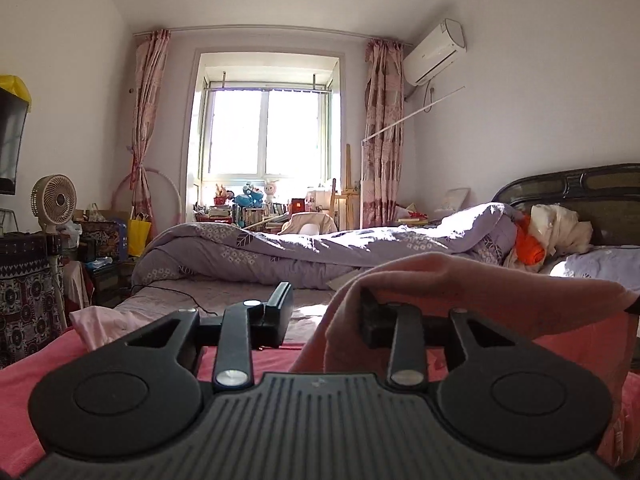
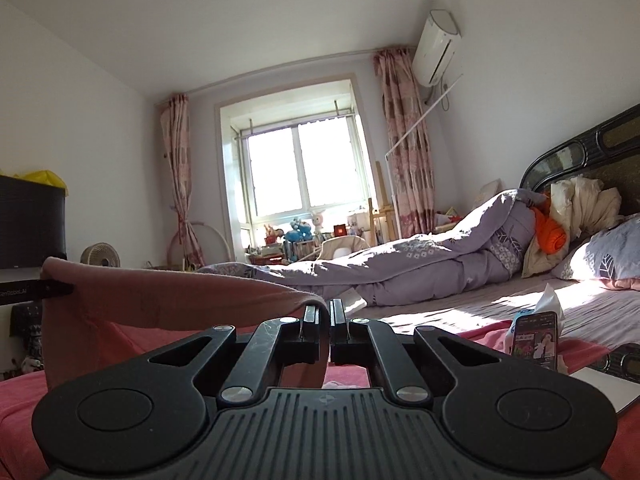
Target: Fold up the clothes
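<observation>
A salmon-pink garment (image 1: pixel 460 280) hangs lifted above the red blanket (image 1: pixel 24 380) on the bed. In the left wrist view my left gripper (image 1: pixel 324 308) is open, its fingers wide apart. The garment drapes over its right finger (image 1: pixel 370 316), while the left finger (image 1: pixel 280 304) is bare. In the right wrist view the pink garment (image 2: pixel 160 296) stretches from the left gripper's finger (image 2: pixel 52 289) across to my right gripper (image 2: pixel 324 312). That gripper is shut on the cloth's edge. The right gripper's tip also shows at the far right edge (image 1: pixel 632 309).
A rolled purple duvet (image 1: pixel 320 248) lies across the bed behind. A phone (image 2: pixel 536 340) and a tissue pack (image 2: pixel 548 304) stand at the right, near a pillow (image 2: pixel 608 256). A pale pink cloth (image 1: pixel 100 324) lies to the left, with a black cable (image 1: pixel 180 292).
</observation>
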The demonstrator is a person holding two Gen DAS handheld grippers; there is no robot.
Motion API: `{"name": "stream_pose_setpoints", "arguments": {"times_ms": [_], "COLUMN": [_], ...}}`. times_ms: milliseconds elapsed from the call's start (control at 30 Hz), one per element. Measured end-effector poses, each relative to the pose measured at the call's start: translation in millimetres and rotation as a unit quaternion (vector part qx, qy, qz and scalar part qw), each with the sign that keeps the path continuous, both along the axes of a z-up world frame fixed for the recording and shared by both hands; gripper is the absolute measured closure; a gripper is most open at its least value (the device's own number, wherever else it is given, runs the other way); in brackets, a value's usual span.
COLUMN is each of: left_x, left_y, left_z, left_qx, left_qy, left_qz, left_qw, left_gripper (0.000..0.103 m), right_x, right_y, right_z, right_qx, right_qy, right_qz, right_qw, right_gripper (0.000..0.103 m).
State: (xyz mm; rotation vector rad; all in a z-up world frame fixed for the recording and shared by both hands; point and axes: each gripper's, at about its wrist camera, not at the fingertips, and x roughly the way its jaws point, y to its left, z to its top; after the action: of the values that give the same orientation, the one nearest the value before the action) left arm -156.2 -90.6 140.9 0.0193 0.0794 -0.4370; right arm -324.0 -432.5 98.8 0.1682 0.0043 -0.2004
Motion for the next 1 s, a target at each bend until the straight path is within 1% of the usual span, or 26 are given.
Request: {"name": "stream_pose_setpoints", "arguments": {"times_ms": [67, 167, 233, 300, 333, 367, 400, 433, 467, 500, 533, 567, 600, 633, 667, 700, 733, 767, 800, 833, 867, 933, 1000], "left_x": [0.6, 10.7, 15.9, 14.5, 15.7, 15.8, 15.8, 15.8, 15.7, 15.7, 15.6, 15.6, 15.5, 15.3, 12.4, 12.6, 12.1, 11.3, 10.6, 9.9, 9.1, 7.4, 8.1], "left_y": [-4.4, 2.0, 11.1, 19.8, 26.2, 27.7, 28.7, 29.7, 30.7, 31.6, 32.6, 33.6, 34.6, 34.0, 35.1, 35.2, 34.9, 34.5, 34.1, 33.7, 33.6, 33.4, 33.3], "left_z": [-15.7, -48.0, -67.2, -80.1, -84.0, -84.7, -85.1, -85.5, -85.9, -86.3, -86.6, -87.0, -87.4, -86.4, -82.7, -81.4, -80.0, -78.4, -76.9, -75.4, -73.7, -70.2, -68.5], "left_qx": [0.028, 0.064, 0.077, 0.075, 0.069, 0.068, 0.068, 0.068, 0.067, 0.067, 0.067, 0.066, 0.066, 0.068, 0.069, 0.069, 0.069, 0.068, 0.068, 0.068, 0.070, 0.076, 0.078], "left_qy": [0.035, 0.106, 0.142, 0.168, 0.178, 0.179, 0.179, 0.179, 0.179, 0.179, 0.179, 0.179, 0.179, 0.178, 0.177, 0.176, 0.174, 0.172, 0.170, 0.168, 0.165, 0.160, 0.159], "left_qz": [0.013, 0.039, 0.070, 0.100, 0.110, 0.113, 0.115, 0.118, 0.120, 0.122, 0.125, 0.127, 0.130, 0.130, 0.130, 0.130, 0.129, 0.129, 0.129, 0.128, 0.128, 0.126, 0.127], "left_qw": [0.9989, 0.9916, 0.9843, 0.9779, 0.9755, 0.9750, 0.9748, 0.9745, 0.9742, 0.9739, 0.9736, 0.9733, 0.9731, 0.9730, 0.9732, 0.9733, 0.9737, 0.9742, 0.9747, 0.9751, 0.9754, 0.9760, 0.9759], "left_gripper": [0.050, 0.048, 0.048, 0.048, 0.046, 0.042, 0.040, 0.039, 0.039, 0.039, 0.039, 0.039, 0.039, 0.039, 0.039, 0.039, 0.039, 0.039, 0.038, 0.038, 0.038, 0.035, 0.034], "right_x": [4.7, 13.8, 18.9, 19.9, 19.8, 20.1, 18.1, 16.0, 15.6, 14.8, 13.4, 11.2, 5.8, 4.3, 4.3, 6.3, 12.4, 20.2, 29.0, 34.3, 37.4, 37.1, 34.9], "right_y": [2.4, 3.2, 4.2, 7.1, 7.7, 7.7, 10.9, 14.3, 17.1, 19.6, 23.7, 28.4, 32.6, 38.9, 47.1, 54.0, 60.9, 66.0, 67.6, 67.8, 65.3, 55.1, 37.5], "right_z": [-15.4, -49.9, -69.5, -86.4, -91.9, -95.5, -99.0, -101.1, -102.4, -103.6, -104.1, -104.2, -103.1, -103.1, -103.0, -103.3, -105.8, -109.4, -111.4, -113.8, -114.1, -110.4, -111.5], "right_qx": [-0.008, 0.010, 0.020, 0.028, 0.034, 0.037, 0.037, 0.035, 0.029, 0.023, 0.015, 0.004, -0.011, -0.026, -0.046, -0.062, -0.082, -0.100, -0.113, -0.117, -0.111, -0.079, -0.059], "right_qy": [0.041, 0.120, 0.160, 0.190, 0.197, 0.200, 0.200, 0.198, 0.195, 0.191, 0.185, 0.177, 0.168, 0.161, 0.157, 0.160, 0.173, 0.188, 0.199, 0.204, 0.205, 0.195, 0.186], "right_qz": [0.002, 0.019, 0.019, 0.016, 0.015, 0.015, 0.016, 0.018, 0.023, 0.031, 0.044, 0.063, 0.087, 0.108, 0.125, 0.127, 0.113, 0.086, 0.059, 0.038, 0.023, -0.001, -0.020], "right_qw": [0.999, 0.993, 0.987, 0.981, 0.980, 0.979, 0.979, 0.979, 0.980, 0.981, 0.982, 0.982, 0.982, 0.981, 0.979, 0.977, 0.975, 0.973, 0.972, 0.971, 0.972, 0.978, 0.981], "right_gripper": [0.095, 0.095, 0.095, 0.095, 0.094, 0.089, 0.087, 0.079, 0.073, 0.070, 0.065, 0.057, 0.052, 0.039, 0.031, 0.030, 0.030, 0.031, 0.033, 0.040, 0.046, 0.049, 0.058]}}
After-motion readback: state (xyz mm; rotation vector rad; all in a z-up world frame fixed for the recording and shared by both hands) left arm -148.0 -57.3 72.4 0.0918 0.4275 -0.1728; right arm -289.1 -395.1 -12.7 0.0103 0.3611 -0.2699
